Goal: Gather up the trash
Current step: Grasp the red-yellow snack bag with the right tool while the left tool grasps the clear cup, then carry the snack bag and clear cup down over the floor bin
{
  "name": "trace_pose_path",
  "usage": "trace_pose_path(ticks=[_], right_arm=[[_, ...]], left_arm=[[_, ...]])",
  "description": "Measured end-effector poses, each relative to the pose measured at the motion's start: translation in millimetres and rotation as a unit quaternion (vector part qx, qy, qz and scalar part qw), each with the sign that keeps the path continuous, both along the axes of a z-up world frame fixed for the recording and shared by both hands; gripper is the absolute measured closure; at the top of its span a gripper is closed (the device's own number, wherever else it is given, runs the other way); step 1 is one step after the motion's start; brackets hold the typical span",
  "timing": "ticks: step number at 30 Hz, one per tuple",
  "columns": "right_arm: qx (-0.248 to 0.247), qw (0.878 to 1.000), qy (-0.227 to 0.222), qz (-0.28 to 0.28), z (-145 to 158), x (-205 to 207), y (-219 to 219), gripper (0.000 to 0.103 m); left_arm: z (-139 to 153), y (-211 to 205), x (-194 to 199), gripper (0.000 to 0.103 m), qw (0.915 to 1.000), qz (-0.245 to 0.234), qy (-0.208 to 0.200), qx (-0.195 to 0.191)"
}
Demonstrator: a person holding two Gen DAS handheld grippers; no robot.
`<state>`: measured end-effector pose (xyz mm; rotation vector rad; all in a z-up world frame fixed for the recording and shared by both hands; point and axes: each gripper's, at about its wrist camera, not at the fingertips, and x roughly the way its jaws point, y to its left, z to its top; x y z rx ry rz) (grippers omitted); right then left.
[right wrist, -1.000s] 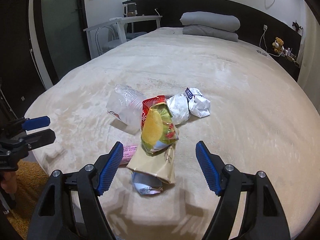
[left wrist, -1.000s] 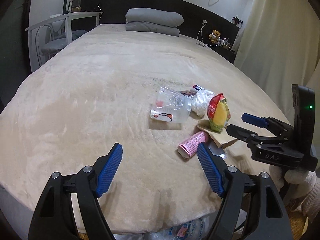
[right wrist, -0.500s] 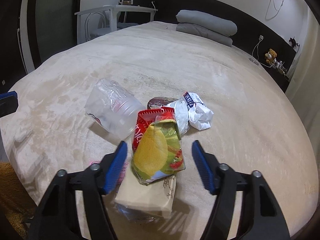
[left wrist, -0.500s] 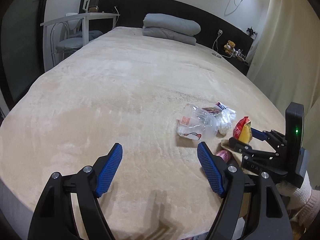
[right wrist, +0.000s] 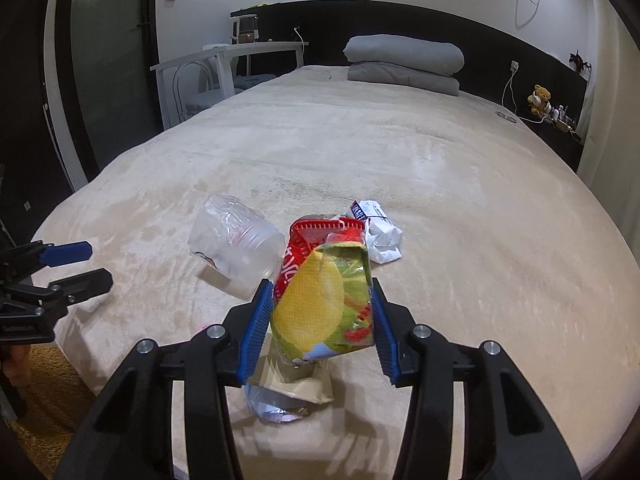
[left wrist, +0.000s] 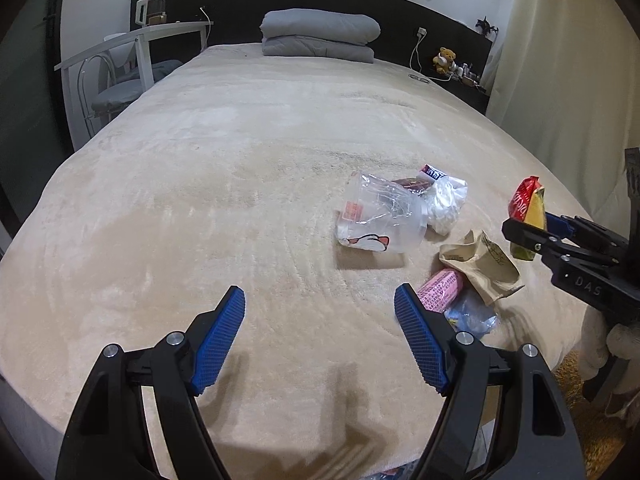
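Beige fuzzy bedspread [left wrist: 240, 168] is our whole work surface, with all the trash bunched near the bed's foot edge, toward its right side.

Our right gripper [right wrist: 318, 322] is closing on the yellow-and-red chip bag [right wrist: 324, 300], blue pads against both its sides, and in the left wrist view the bag looks lifted clear of the blanket. Our left gripper [left wrist: 320, 340] hangs over bare blanket near the foot edge, jaws wide apart with nothing between them.

What could go wrong, as we see it:
- The bag is thin crinkly foil, so it could buckle and slide out as the pads squeeze.
- It's pinched low, so the tall top may flop over and tip crumbs onto the blanket.
- The tan paper wrapper [left wrist: 480, 264] sits right under it near the edge and could get nudged off the bed.

Our count:
- 1 chip bag (held)
- 1 crushed clear plastic cup [left wrist: 380, 220]
- 1 tan paper wrapper
- 1 pink wrapper [left wrist: 440, 290]
- 1 silvery foil scrap [left wrist: 472, 316]
- 1 white crumpled wrapper [left wrist: 444, 200]
- 1 dark brown packet [left wrist: 408, 183], mostly hidden behind the cup
- 2 grippers
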<state>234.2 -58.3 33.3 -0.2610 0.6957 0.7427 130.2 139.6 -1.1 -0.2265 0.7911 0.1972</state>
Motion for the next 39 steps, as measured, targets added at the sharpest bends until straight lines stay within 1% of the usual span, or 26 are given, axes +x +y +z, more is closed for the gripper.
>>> trace_pose_path(ticks=[2,3,4,6,8,10,15,18,23,24,27,29,30,31,32,33,34,37,39], right_arm=[[0.006,1.000,0.005,0.001,2.9,-0.7,-9.4,0.055],[0.009,1.000,0.006,0.000,4.2,-0.8,-14.5,0.055],[0.014,1.000,0.009,-0.002,5.6,-0.7,-20.4,0.055],[0.024,1.000,0.016,-0.006,7.6,-0.2,-33.2,0.055],[0.030,0.999,0.021,-0.008,9.1,1.0,-44.3,0.055],[0.036,0.999,0.027,-0.009,10.5,1.8,-54.3,0.055],[0.048,0.998,0.040,-0.015,12.4,4.0,-76.6,0.055],[0.053,0.997,0.050,-0.017,11.9,6.3,-85.2,0.055],[0.057,0.996,0.059,-0.016,12.7,4.1,-89.4,0.055],[0.058,0.996,0.063,-0.016,11.4,4.4,-88.8,0.055],[0.058,0.995,0.077,-0.011,8.6,7.2,-89.8,0.055],[0.059,0.995,0.086,-0.007,6.5,8.3,-89.1,0.055],[0.060,0.994,0.089,-0.005,6.1,7.8,-88.9,0.055],[0.060,0.994,0.089,-0.003,6.2,7.3,-88.8,0.055],[0.058,0.995,0.087,-0.002,6.3,5.7,-88.0,0.055],[0.056,0.995,0.085,-0.001,5.8,4.4,-87.6,0.055],[0.055,0.995,0.085,0.000,5.7,3.3,-86.8,0.055],[0.049,0.996,0.078,-0.002,5.3,1.4,-84.4,0.056],[0.053,0.996,0.077,-0.003,6.4,-0.1,-85.5,0.056]], left_arm=[[0.8,-5.1,8.3,0.027,1.0000,-0.002,0.003,0.008],[1.8,-8.1,12.9,0.023,0.9999,-0.002,0.003,0.015],[2.9,-10.5,17.2,0.015,0.9998,-0.001,0.001,0.020],[4.4,-16.2,27.1,0.013,0.9998,-0.006,-0.004,0.021],[4.0,-23.3,38.3,0.012,0.9994,-0.015,-0.003,0.030],[2.3,-30.3,51.5,0.007,0.9988,-0.022,-0.001,0.045],[-2.8,-43.8,80.1,0.007,0.9969,-0.043,-0.001,0.066],[-10.9,-51.6,98.8,0.007,0.9948,-0.055,0.013,0.085],[-25.2,-55.2,122.1,0.007,0.9920,-0.057,0.037,0.106],[-27.0,-54.1,125.7,0.007,0.9921,-0.054,0.040,0.106],[-33.2,-46.4,134.8,0.007,0.9937,-0.047,0.057,0.084],[-35.2,-41.3,136.8,0.008,0.9947,-0.044,0.059,0.072],[-34.6,-39.9,137.1,0.009,0.9948,-0.042,0.057,0.073],[-33.6,-39.5,136.7,0.018,0.9950,-0.041,0.056,0.073],[-33.0,-38.7,136.2,0.024,0.9952,-0.040,0.056,0.070],[-32.7,-39.3,134.8,0.033,0.9952,-0.041,0.056,0.068],[-32.0,-40.2,133.5,0.034,0.9952,-0.042,0.055,0.069],[-27.4,-44.8,128.4,0.034,0.9949,-0.042,0.047,0.079],[-23.8,-45.2,124.7,0.034,0.9958,-0.040,0.038,0.073]])
